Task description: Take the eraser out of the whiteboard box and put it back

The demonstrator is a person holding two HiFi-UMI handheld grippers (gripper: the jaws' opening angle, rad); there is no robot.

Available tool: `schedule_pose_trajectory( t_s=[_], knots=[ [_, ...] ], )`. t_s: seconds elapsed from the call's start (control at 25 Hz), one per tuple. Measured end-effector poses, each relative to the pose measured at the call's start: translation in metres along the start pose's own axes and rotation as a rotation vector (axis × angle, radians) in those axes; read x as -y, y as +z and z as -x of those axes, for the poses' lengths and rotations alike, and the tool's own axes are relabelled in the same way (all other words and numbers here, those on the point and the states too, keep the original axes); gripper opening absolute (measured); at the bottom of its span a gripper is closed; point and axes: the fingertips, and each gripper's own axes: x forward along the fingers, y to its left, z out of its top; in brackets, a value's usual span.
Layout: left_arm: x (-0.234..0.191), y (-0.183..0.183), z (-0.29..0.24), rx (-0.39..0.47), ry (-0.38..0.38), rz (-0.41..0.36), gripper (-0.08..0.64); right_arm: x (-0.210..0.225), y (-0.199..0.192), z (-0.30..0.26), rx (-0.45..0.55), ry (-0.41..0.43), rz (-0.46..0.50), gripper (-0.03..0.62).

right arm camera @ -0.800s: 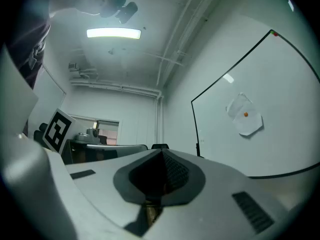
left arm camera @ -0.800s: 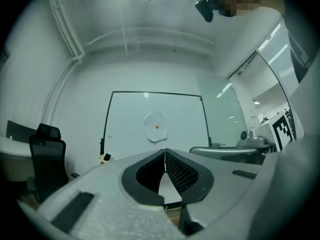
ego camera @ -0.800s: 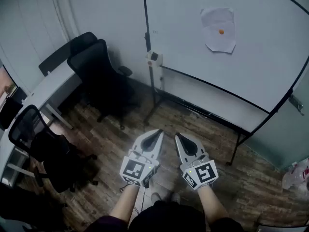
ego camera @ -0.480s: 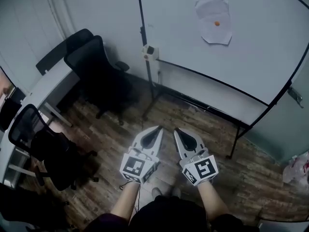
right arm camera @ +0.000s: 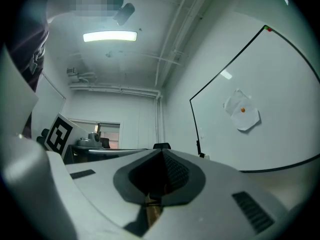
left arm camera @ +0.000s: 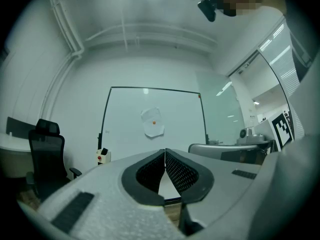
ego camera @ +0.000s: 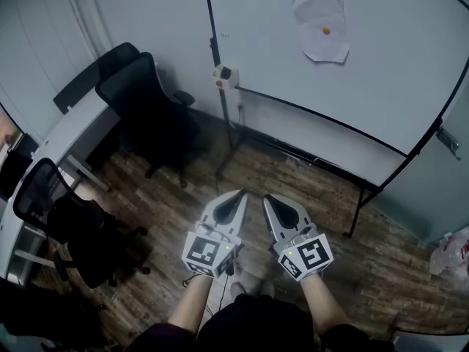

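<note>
I hold both grippers low in the middle of the head view, side by side above the wooden floor, their tips aimed up the frame toward the whiteboard. My left gripper is clenched on nothing: in the left gripper view its textured pads meet at the tips, with only a thin slit below them. My right gripper is clenched too, and its own view shows the jaws pressed together with nothing between them.

The whiteboard box is a small white holder with a red spot on its front. It sits on the board's left post, in the upper middle of the head view and well apart from both grippers. In the left gripper view a dark piece stands up out of it, probably the eraser, though it is too small to be sure.

A sheet of paper is pinned to the board by an orange magnet near the top of the frame. A black office chair stands left of the box beside a pale desk, and a mesh chair sits at the left edge.
</note>
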Motion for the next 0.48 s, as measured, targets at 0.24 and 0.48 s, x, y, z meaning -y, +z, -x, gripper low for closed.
schedule_pose_trajectory(
  t_s=[0.24, 0.48],
  knots=[
    [0.004, -0.002, -0.011, -0.008, 0.009, 0.007, 0.005, 0.01, -0.001, 0.004, -0.008, 0.005, -0.004, 0.003],
    [0.014, -0.006, -0.031, -0.019, 0.021, 0.003, 0.005, 0.035, 0.0, 0.014, 0.001, -0.003, -0.019, 0.003]
  ],
)
